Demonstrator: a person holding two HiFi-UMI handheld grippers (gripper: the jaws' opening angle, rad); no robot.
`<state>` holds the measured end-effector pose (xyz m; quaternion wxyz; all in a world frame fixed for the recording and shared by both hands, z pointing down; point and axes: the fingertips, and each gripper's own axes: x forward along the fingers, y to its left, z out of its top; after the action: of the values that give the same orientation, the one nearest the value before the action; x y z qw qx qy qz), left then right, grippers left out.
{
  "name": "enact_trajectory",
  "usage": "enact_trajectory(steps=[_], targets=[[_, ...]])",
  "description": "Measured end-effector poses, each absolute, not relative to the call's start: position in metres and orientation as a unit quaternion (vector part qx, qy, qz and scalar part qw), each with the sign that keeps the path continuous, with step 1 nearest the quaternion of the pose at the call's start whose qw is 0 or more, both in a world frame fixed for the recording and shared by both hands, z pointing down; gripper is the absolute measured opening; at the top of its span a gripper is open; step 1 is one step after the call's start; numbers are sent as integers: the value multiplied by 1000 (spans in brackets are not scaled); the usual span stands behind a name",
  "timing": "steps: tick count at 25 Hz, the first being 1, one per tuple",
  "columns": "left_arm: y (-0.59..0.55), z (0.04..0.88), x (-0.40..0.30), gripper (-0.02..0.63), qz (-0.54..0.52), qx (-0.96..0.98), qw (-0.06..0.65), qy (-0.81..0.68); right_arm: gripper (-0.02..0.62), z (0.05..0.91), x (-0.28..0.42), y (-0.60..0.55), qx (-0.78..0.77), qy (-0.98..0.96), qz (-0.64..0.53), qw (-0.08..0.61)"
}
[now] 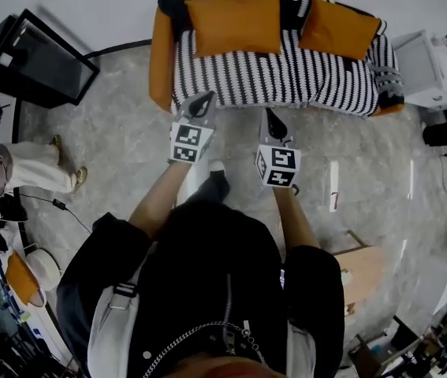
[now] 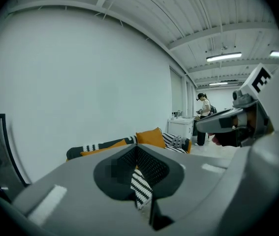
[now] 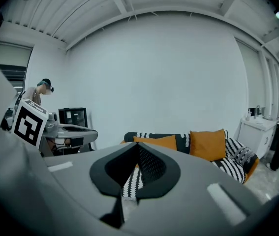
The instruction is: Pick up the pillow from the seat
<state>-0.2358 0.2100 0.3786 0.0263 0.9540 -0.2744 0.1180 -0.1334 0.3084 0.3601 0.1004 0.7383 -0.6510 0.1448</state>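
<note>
I hold my left gripper (image 1: 202,101) out at eleven o'clock and my right gripper (image 1: 273,121) at one o'clock. Both point toward the striped sofa (image 1: 286,81), which stands at twelve o'clock against the wall. Both pairs of jaws are pressed together with nothing between them (in each gripper view the dark pads meet in one seam, and only the sofa's stripes show past them). Two cushions sit on the seat, leaning on the backrest. The first orange pillow (image 1: 235,24) is at twelve o'clock, square to the backrest. The second orange pillow (image 1: 339,28) is at one o'clock, tilted, and apart from the first. Neither gripper touches a pillow; both are well apart from them. A black cabinet (image 1: 34,57) stands at ten o'clock and a white cabinet (image 1: 420,63) at two o'clock.
</note>
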Motion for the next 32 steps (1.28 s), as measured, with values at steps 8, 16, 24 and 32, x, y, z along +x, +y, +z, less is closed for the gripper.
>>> enact_trajectory(steps=[8, 16, 24, 32], targets=[[140, 377, -184, 11, 126, 954, 23, -272, 2, 362, -74, 244, 743, -644, 155, 92], [78, 386, -135, 11, 135, 947, 21, -290, 2, 380, -20, 177, 729, -659, 163, 88], [-14, 393, -79, 11, 148, 923, 26, -355, 2, 384, 51, 59, 682, -709, 158, 85], [-85, 386, -39, 11, 156, 890, 39, -426, 2, 375, 115, -34, 630, -755, 155, 96]])
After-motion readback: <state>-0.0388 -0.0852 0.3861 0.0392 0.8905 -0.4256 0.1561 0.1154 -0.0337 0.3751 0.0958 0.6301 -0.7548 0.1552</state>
